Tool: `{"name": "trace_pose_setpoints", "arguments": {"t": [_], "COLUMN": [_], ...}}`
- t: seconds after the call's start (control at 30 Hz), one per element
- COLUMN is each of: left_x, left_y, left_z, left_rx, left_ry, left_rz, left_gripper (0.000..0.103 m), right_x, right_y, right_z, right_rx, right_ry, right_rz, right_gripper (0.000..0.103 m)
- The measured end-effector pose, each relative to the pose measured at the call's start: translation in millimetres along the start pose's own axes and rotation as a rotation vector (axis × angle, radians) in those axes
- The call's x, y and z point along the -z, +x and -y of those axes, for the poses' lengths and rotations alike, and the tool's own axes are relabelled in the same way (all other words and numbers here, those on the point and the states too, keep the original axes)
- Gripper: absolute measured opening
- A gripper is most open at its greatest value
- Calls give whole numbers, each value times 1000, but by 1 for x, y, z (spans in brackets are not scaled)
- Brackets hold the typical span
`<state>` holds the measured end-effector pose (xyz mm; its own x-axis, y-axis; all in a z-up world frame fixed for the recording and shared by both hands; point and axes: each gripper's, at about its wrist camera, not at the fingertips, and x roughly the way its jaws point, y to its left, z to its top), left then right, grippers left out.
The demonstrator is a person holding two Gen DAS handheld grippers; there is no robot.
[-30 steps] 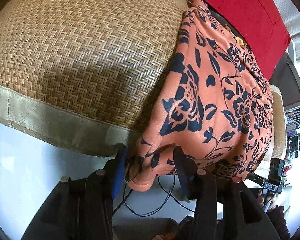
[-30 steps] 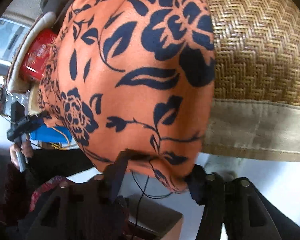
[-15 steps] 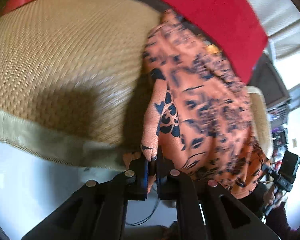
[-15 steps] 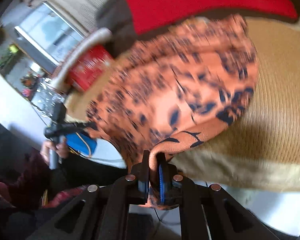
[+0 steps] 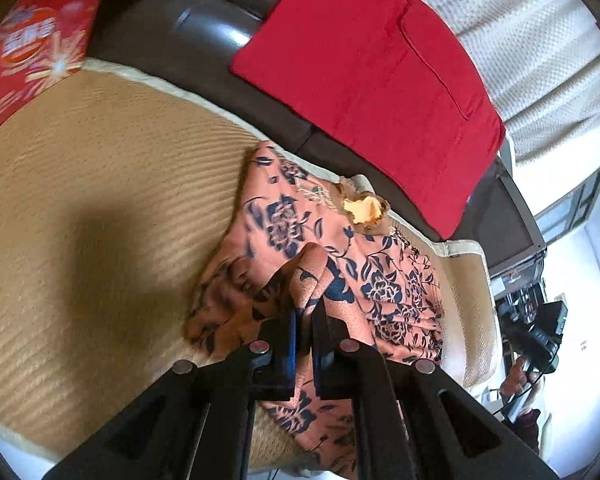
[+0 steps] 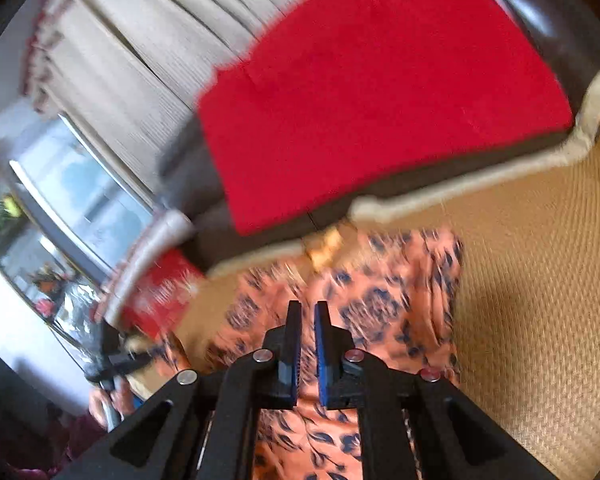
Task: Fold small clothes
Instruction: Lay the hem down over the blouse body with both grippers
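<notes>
The only lettering is white print on the red box (image 5: 32,40) at the upper left of the left wrist view, too blurred to read, and the same red box (image 6: 160,292) in the right wrist view is smeared beyond reading.

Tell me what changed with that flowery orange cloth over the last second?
Both claws closed on its hanging front hem and carried it up over the woven straw mat. The left claw still pinches the orange floral garment; the right claw looks to have released. Red cushion unmoved.
</notes>
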<state>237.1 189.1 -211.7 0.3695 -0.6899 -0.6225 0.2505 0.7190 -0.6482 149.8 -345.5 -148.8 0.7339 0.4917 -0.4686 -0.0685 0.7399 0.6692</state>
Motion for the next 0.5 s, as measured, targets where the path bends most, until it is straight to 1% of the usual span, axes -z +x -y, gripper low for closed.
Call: {"name": "trace_pose_setpoints", "arguments": {"t": [0.03,0.07,0.13,0.17,0.2,0.27,0.33,0.4,0.43,0.47,0.5], "left_x": [3,6,13,16,19,25,32,39,42,45,47], "left_y": [4,-1,-2,-6,-12,-25,-37,-44,-46,-48,-49], "left_z": [5,3,2,-1,-4,-7,-7,-5,-5,-4,-4], "left_rx": [-1,7,17,18,22,35,31,35,38,35,29], "left_ry": [22,32,35,28,16,2,7,4,-2,-5,-4], "left_rz": [-1,-3,3,9,18,47,78,92,94,92,89], "left_gripper": [6,6,6,6,6,6,6,6,6,6,6], "right_x": [8,20,49,72,89,132,164,196,208,221,228], "right_y": [8,12,18,20,21,17,15,9,6,1,-2], "right_z": [2,4,9,11,15,24,30,36,40,49,55], "right_rx": [15,42,108,163,192,221,235,258,255,244,240], "right_ry": [20,27,11,-4,-7,19,53,94,123,178,217], "right_rz": [-70,-136,-221,-276,-315,-394,-424,-466,-471,-458,-448], "right_gripper": [11,11,13,14,14,14,14,15,15,19,26]}}
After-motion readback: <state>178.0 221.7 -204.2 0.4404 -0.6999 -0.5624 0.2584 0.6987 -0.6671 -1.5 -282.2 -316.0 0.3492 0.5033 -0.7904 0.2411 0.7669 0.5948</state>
